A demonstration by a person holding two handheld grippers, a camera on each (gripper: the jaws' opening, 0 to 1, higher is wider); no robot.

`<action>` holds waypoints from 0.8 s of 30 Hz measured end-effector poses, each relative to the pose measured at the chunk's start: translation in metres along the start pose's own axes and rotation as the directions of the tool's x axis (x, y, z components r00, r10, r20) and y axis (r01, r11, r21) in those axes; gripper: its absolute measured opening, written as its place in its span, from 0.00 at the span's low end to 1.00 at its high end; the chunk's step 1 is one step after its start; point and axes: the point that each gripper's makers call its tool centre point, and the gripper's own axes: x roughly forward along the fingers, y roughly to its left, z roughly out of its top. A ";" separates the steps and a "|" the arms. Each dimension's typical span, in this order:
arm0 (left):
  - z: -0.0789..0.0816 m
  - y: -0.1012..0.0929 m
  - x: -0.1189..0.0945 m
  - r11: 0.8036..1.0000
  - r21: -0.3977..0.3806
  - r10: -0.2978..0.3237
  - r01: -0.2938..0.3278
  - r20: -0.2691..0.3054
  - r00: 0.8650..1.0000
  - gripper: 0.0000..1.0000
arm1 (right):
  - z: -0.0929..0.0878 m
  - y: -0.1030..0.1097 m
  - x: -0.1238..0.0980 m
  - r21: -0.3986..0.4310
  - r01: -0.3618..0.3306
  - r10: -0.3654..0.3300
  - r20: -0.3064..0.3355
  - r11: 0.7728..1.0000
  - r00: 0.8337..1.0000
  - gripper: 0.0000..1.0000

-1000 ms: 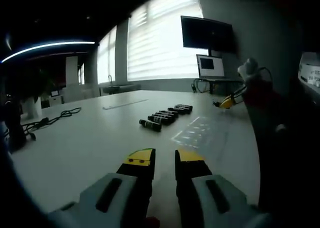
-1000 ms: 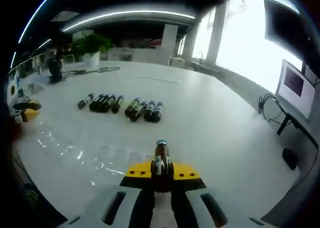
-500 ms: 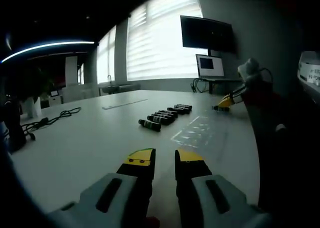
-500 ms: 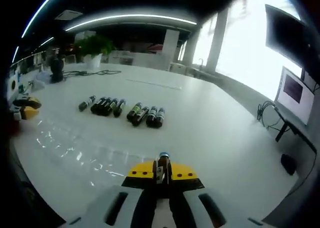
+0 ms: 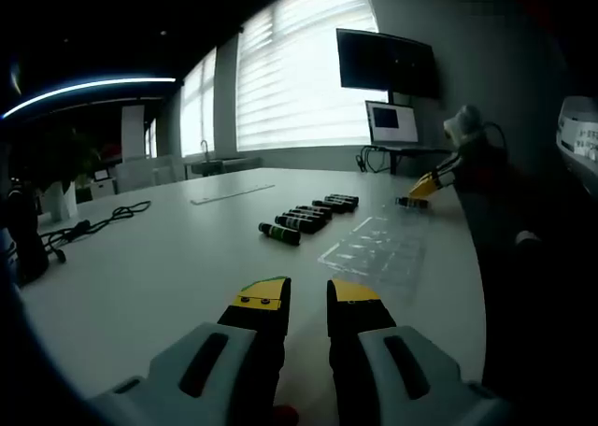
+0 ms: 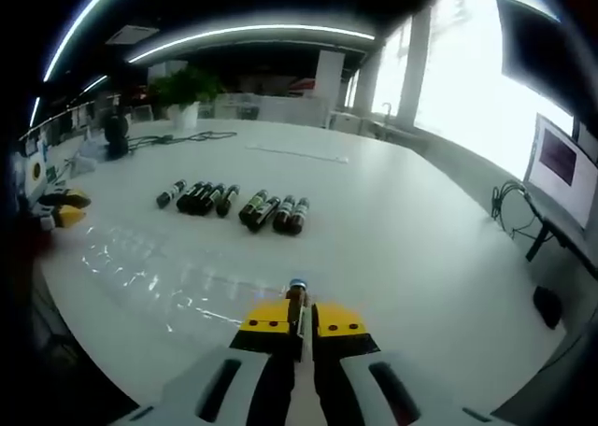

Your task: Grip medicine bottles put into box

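Several dark medicine bottles [image 5: 304,219] lie in a row on the white table [image 5: 149,276]; the right gripper view shows the same row [image 6: 235,204]. A clear plastic box [image 5: 378,247] lies flat beside them, showing as a glinting sheet [image 6: 154,278]. My right gripper [image 6: 298,316] is shut on one brown bottle [image 6: 296,297], held low over the table just past the box's edge. It comes into the left gripper view [image 5: 432,181] with that bottle [image 5: 409,203] at its tip. My left gripper [image 5: 308,297] hovers near the table's front edge, jaws slightly apart and holding nothing.
A wall screen [image 5: 385,62] and a laptop [image 5: 392,124] stand beyond the table's far end. A black cable [image 5: 93,222] runs across the left side. A potted plant [image 6: 177,90] sits at the far edge. My left gripper [image 6: 54,211] shows beside the box.
My right gripper has carried its bottle a little lower and closer to the clear box. The left gripper has stayed put, still with nothing in it.
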 end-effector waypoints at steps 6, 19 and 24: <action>0.001 0.001 -0.001 1.000 -0.009 -0.004 0.004 0.009 1.000 0.10 | -0.001 0.005 0.002 0.027 -0.070 0.071 -0.032 0.997 0.997 0.01; 0.000 0.001 -0.001 1.000 -0.006 -0.003 0.003 0.004 1.000 0.09 | -0.006 0.009 0.009 -0.014 -0.086 0.084 -0.098 0.996 0.992 0.00; 0.000 0.001 -0.001 1.000 -0.006 -0.003 0.003 0.004 1.000 0.09 | -0.006 0.008 0.010 -0.014 -0.081 0.079 -0.096 0.997 0.992 0.00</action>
